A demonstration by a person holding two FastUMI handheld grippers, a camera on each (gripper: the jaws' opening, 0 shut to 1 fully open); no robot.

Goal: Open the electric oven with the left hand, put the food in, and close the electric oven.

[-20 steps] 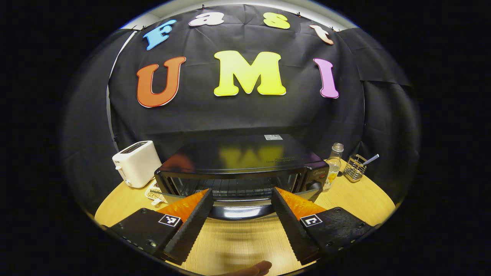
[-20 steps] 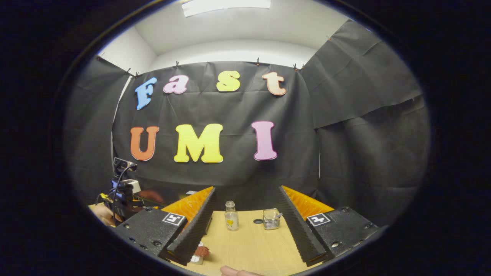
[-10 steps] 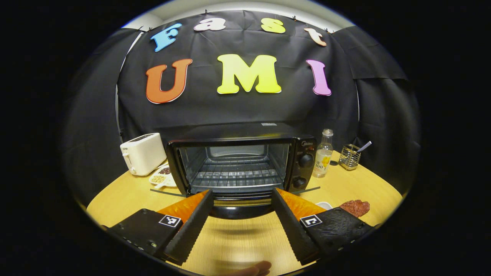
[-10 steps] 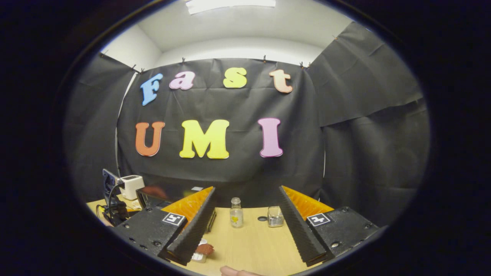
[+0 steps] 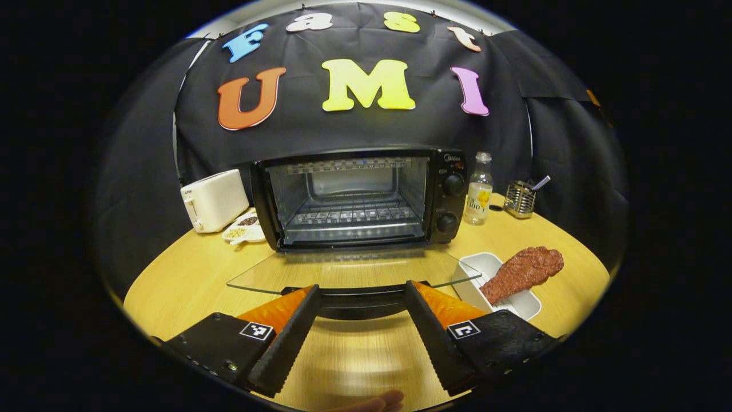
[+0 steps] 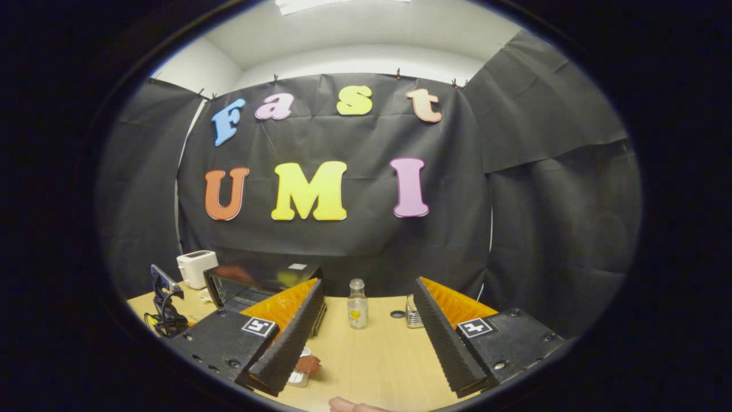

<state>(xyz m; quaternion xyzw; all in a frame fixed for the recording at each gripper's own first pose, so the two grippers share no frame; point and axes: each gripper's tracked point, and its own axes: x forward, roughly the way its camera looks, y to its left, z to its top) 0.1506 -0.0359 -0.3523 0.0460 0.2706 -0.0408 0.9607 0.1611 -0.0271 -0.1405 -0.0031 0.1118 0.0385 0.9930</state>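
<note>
Swinging down since a second ago, the glass oven door (image 5: 349,272) lies flat between the left gripper (image 5: 359,326)'s wide jaws, clearing the rack (image 5: 351,214); chicken leg (image 5: 523,272) waits right of them.

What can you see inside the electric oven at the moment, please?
Inside the electric oven, door down, a bare wire rack sits with no food on it. The floor beneath the rack is hard to make out.

oven door (image 5: 349,273) swung fully down; left gripper (image 5: 359,312) drawn back

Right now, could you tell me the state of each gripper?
Left gripper: open, its fingers either side of the oven door handle.
Right gripper: open, empty.
</note>
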